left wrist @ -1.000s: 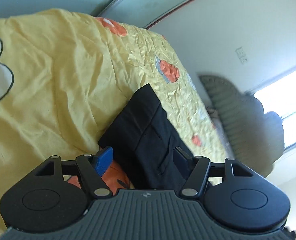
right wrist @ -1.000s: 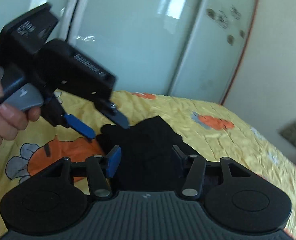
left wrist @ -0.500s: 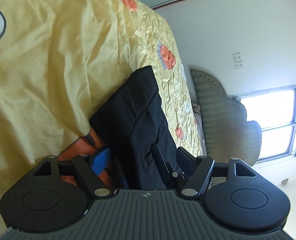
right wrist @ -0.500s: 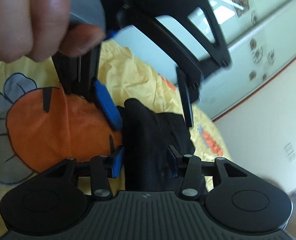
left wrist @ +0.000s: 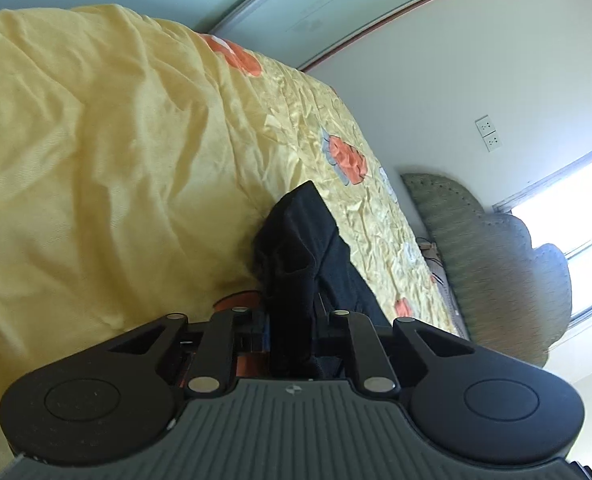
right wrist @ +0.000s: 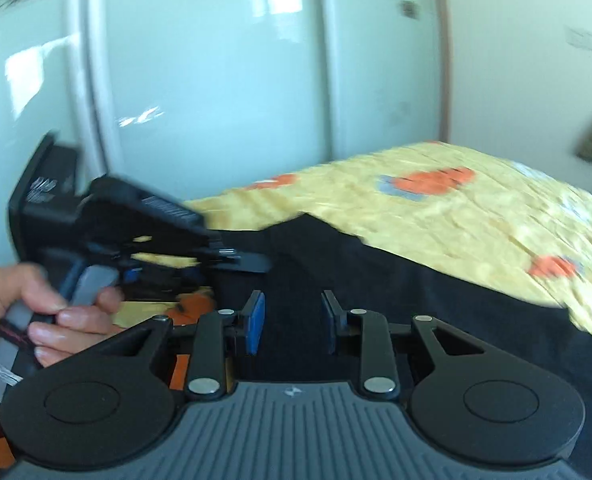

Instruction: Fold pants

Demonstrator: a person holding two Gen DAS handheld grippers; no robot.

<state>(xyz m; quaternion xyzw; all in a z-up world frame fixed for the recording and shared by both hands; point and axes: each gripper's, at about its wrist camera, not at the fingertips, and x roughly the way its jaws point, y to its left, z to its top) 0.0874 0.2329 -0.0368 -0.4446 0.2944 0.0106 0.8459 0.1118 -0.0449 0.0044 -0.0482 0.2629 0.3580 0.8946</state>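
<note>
Black pants (left wrist: 300, 248) lie on a yellow bedspread (left wrist: 96, 152). My left gripper (left wrist: 292, 332) is shut on a fold of the pants, which bunches up between its fingers. In the right wrist view the pants (right wrist: 416, 292) spread dark across the bed. My right gripper (right wrist: 292, 320) is open, its blue pad (right wrist: 256, 320) and black pad on either side of the cloth without pinching it. The left gripper (right wrist: 240, 262) shows at left in that view, held by a hand (right wrist: 36, 316).
The bedspread (right wrist: 476, 208) has orange and grey flower prints. A pale green wardrobe (right wrist: 216, 80) stands behind the bed. A green padded headboard (left wrist: 496, 264), a wall socket (left wrist: 488, 134) and a bright window (left wrist: 568, 196) are at right.
My left gripper has closed on the pants' edge and lifted a fold. My right gripper has narrowed its opening and moved over the black cloth. The right view is blurred by motion.
</note>
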